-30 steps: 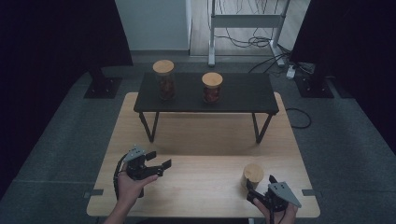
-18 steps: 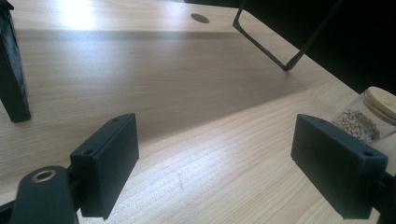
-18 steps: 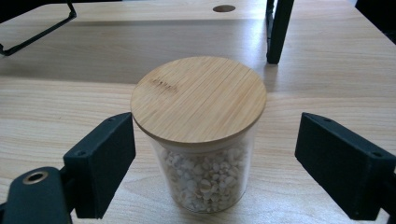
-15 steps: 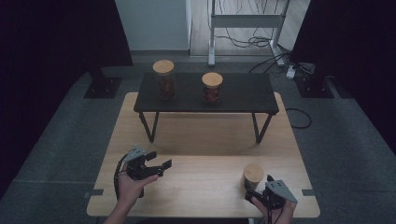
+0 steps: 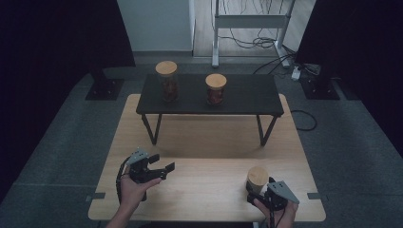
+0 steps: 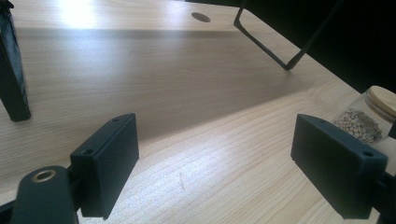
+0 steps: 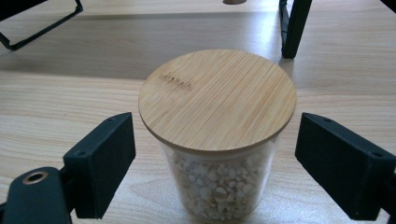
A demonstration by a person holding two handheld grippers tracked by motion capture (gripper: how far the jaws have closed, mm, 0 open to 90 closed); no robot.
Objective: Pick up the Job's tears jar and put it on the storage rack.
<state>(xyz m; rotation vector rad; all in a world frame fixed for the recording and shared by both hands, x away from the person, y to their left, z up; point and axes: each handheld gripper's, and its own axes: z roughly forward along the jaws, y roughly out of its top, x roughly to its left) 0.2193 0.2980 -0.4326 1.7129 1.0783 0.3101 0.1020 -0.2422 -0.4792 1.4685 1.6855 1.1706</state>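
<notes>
Dim room in the high view, black at both sides, and only the tabletop catches soft overhead light. The black bench throws a broad shadow toward the viewer. In the left gripper view, glare whitens the wood above that shadow. Close tongs look soft; the jar stays sharp.

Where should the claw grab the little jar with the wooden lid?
Best on the glass wall just under the wooden lid, coming in level from the person's side. The jar stands upright and round between the open right claw, and the lid overhangs the glass, which should stop slipping.
</notes>
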